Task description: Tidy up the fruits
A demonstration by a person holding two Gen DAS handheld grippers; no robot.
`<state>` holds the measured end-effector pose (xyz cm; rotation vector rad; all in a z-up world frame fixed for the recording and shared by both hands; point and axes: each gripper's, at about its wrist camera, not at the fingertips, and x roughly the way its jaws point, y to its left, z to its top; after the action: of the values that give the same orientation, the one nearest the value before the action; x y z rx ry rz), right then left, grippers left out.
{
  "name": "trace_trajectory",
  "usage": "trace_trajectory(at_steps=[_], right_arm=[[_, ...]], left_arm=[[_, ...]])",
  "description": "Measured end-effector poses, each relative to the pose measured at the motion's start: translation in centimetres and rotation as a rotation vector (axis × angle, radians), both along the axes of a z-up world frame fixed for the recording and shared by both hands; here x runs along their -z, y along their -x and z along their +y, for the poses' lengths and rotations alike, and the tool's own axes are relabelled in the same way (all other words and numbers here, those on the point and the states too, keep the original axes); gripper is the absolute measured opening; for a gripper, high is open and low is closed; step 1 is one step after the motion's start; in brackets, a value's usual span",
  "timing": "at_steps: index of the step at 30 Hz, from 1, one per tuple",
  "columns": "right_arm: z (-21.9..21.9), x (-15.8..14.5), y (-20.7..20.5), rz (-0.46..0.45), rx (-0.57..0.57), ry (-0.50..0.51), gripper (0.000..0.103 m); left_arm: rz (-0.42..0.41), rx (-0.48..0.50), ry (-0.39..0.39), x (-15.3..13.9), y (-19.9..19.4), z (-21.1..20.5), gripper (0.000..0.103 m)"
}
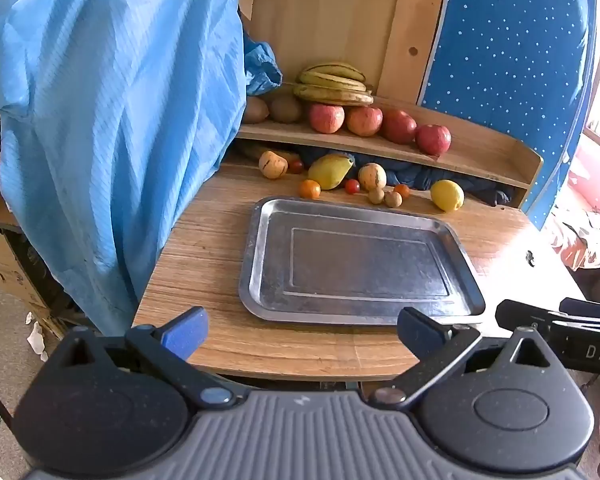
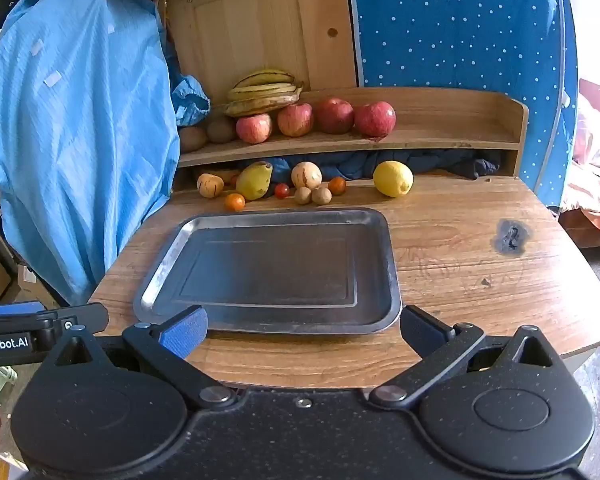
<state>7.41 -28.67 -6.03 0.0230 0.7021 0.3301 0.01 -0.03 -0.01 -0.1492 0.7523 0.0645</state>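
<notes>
Both grippers, left (image 1: 302, 330) and right (image 2: 304, 330), gape empty; tray (image 2: 392, 264) just ahead; fruits (image 2: 393, 179) beyond.

You have the tray (image 2: 268, 220) mid-frame on the table (image 2: 460, 272); loose fruit (image 2: 304, 186) lies behind it, with apples (image 2: 316, 120) and bananas (image 2: 264, 92) on the shelf (image 2: 440, 136) above.

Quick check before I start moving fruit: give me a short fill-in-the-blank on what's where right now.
1. The metal tray holds ____ fruit.
2. On the shelf, the bananas lie above a row of ____ red apples.
3. The lemon sits on the table, to the ____ of the tray's far edge.
4. Both the left gripper and right gripper are ____.

Missing words: no; four; right; open
</notes>
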Motion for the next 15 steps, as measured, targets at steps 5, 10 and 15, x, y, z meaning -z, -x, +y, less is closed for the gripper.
trace_trajectory(at_steps=[5, 10, 15], right_arm=[[0.05, 0.07, -0.09, 0.005, 0.0, 0.004, 0.102], [0.09, 0.13, -0.16, 0.007, -0.001, 0.002, 0.102], [0.1, 0.17, -0.23, 0.009, 0.0, 0.002, 0.102]], left_arm=[[0.002, -0.002, 0.0, -0.04, 0.04, -0.19, 0.102], [0.003, -0.001, 0.007, -0.03, 0.04, -0.02, 0.102], [0.005, -0.002, 0.009, -0.04, 0.04, -0.03, 0.102]])
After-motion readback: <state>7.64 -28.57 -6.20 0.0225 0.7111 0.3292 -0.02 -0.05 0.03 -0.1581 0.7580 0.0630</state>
